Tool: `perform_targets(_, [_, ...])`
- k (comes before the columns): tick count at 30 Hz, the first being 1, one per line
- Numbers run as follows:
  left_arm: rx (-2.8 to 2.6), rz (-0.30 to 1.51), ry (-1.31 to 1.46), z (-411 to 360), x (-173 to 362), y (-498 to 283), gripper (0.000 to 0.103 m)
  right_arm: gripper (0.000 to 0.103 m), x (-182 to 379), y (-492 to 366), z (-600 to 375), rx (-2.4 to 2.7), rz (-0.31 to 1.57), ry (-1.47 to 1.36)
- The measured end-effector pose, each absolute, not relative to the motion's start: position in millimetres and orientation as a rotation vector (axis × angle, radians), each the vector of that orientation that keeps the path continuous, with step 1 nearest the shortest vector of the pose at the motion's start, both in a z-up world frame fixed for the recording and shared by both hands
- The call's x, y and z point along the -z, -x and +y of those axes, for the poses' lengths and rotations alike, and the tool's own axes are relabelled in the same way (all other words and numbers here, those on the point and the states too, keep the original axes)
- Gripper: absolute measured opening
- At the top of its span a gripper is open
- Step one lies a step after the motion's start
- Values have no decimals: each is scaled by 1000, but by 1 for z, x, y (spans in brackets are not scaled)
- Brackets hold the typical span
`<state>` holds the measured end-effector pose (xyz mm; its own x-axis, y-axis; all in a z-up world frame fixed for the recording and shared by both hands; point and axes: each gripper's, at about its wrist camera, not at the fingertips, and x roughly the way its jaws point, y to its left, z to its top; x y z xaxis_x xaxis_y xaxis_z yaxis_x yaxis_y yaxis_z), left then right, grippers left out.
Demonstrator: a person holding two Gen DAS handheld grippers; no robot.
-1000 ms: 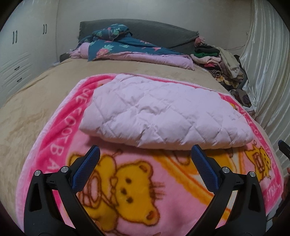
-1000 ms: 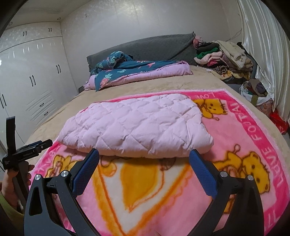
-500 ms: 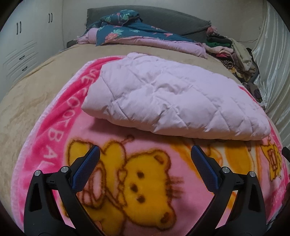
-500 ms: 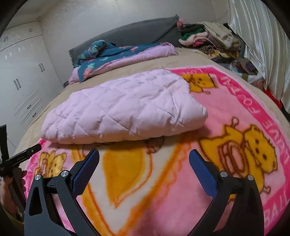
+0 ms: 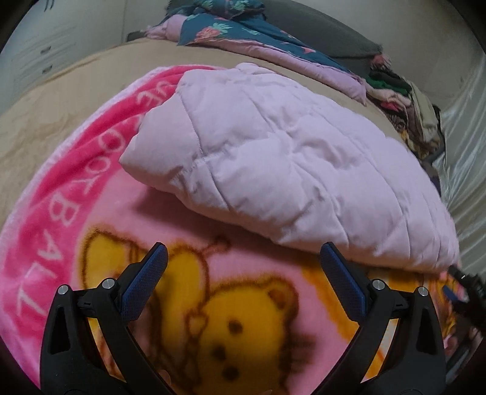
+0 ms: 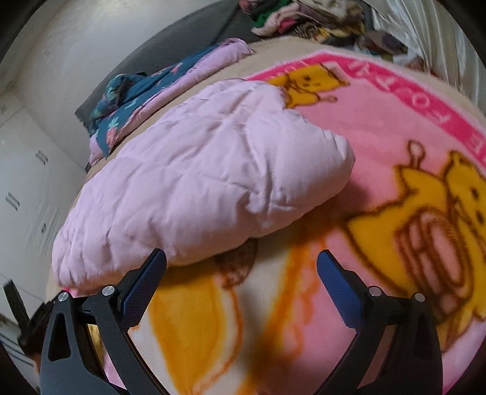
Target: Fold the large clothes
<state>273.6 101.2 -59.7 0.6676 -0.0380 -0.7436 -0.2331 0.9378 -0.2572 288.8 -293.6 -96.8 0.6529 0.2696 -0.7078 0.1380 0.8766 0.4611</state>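
A folded pale pink quilted garment (image 5: 273, 158) lies on a pink bear-print blanket (image 5: 231, 319) on the bed; it also shows in the right wrist view (image 6: 206, 179) on the same blanket (image 6: 379, 152). My left gripper (image 5: 243, 258) is open and empty, just short of the garment's near edge. My right gripper (image 6: 241, 261) is open and empty, its left finger close under the garment's near edge. The right gripper's tip shows at the right edge of the left wrist view (image 5: 464, 282).
A tan bedspread (image 5: 60, 100) lies under the blanket. A teal floral quilt (image 5: 237, 27) lies at the headboard. A pile of clothes (image 5: 407, 100) sits at the far right by a curtain (image 5: 464, 145). White wardrobes (image 6: 27, 188) stand at the left.
Both grippers have moved forward and lower toward the garment's near edge, tilting as they went. Both stay open. The garment has not moved.
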Motion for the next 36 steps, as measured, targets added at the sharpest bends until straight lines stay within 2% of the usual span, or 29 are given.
perform_targets(11, [-98, 810, 672, 139, 75, -305, 94, 99, 113, -318, -303, -113, 866, -613])
perform_targets(17, [-92, 782, 814, 146, 90, -316, 94, 99, 106, -310, -318, -117, 786, -709])
perform_targets(32, [-72, 731, 828, 148, 94, -334, 95, 99, 129, -374, -319, -148, 826, -856])
perform_targets(33, [-65, 732, 830, 148, 94, -336, 95, 98, 127, -376, -317, -145, 822, -839])
perform_targets(34, [-58, 735, 832, 149, 94, -338, 95, 92, 123, -375, -314, -147, 812, -816])
perform_targets(35, [-53, 737, 832, 151, 93, -339, 94, 78, 120, -375, -312, -161, 800, -799])
perform_targets(36, [-45, 737, 832, 151, 93, -341, 93, 74, 115, -374, -309, -169, 786, -771])
